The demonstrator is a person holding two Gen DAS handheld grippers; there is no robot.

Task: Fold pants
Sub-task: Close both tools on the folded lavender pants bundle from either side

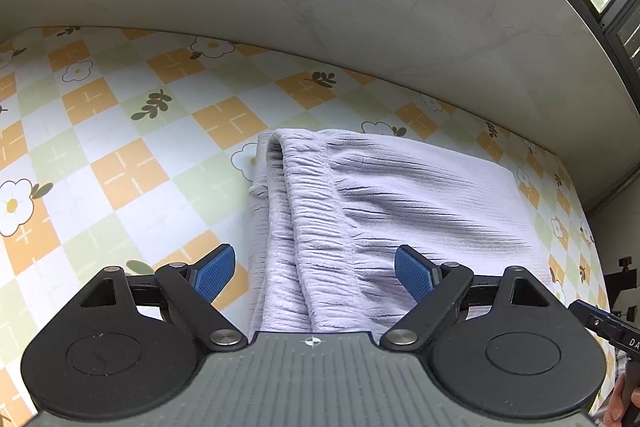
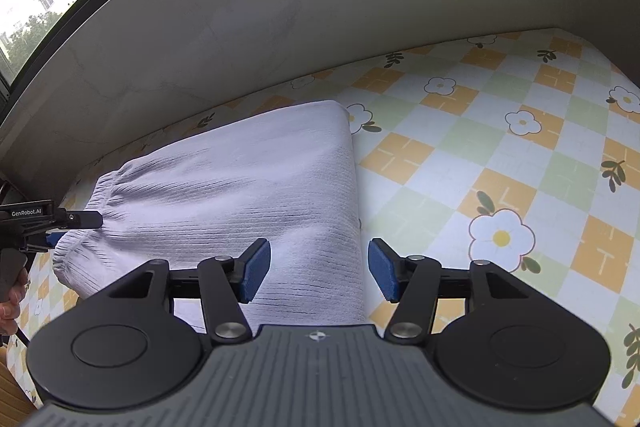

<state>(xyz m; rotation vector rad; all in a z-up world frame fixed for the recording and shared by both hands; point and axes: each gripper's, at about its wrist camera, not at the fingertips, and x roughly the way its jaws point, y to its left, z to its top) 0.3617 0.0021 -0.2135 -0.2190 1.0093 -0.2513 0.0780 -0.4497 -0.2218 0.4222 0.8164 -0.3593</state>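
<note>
Pants: folded, lying near the table's far edge.
Left gripper: spread wide, empty.
Right gripper: parted, empty.
Advice: layers are best pressed flat, edges aligned.

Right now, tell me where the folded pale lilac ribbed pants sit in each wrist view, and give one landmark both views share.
Left wrist view: the folded pale lilac ribbed pants fill the centre and right, elastic waistband on their left edge, between the open left claw.
Right wrist view: centre-left, waistband at the far left, folded edge ahead of the open right claw.
Shared landmark: the flower-print checked tablecloth.
</note>
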